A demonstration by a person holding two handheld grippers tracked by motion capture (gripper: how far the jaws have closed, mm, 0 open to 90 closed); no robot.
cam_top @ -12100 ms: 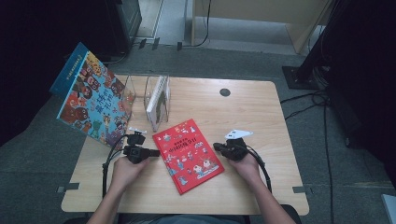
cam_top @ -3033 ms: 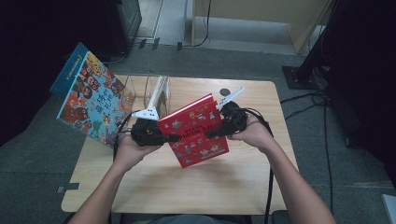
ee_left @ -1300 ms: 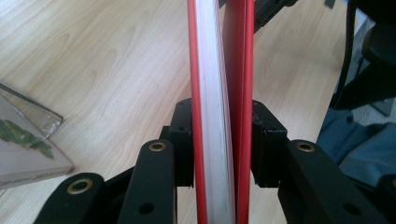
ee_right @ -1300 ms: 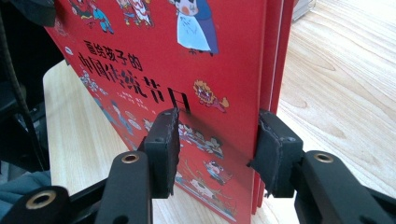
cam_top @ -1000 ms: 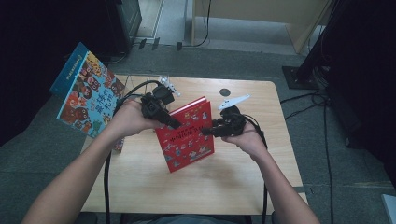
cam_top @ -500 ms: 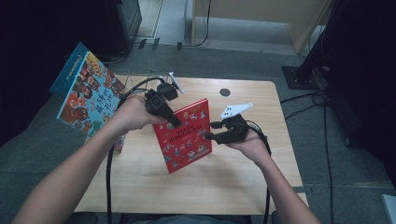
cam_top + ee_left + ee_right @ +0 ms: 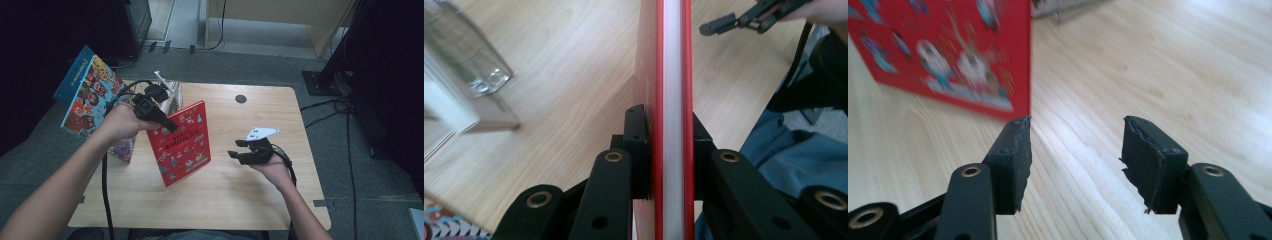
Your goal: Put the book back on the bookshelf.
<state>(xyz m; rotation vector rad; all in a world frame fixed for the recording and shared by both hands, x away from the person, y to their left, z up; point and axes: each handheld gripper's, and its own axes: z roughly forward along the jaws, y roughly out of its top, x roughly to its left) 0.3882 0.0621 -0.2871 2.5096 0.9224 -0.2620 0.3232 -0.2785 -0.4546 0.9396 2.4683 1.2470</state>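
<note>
Behind the red book (image 7: pixel 180 142) a clear rack (image 7: pixel 172 95) stands on the table (image 7: pixel 260 200), with a white thing inside it, and it is very near to the book's top edge. At the left side of the table another picture book (image 7: pixel 85 95) with blue cover stands tilted, half over the table edge. A small dark round hole (image 7: pixel 241 99) is in the table top, far from my hands. On the floor at the right I see cables and a black stand.

My left gripper (image 7: pixel 170 126) is closed on the red book at its upper left corner; in the left gripper view both pads press the covers, with the white page edge (image 7: pixel 672 100) between them. The book stands on its lower edge on the wood, leaning a little. My left forearm comes up from the lower left.

My right gripper (image 7: pixel 239 149) is apart from the book, to its right, low over the table. Its jaws have just been opening and now stand wide with nothing between them. It points toward the book.
</note>
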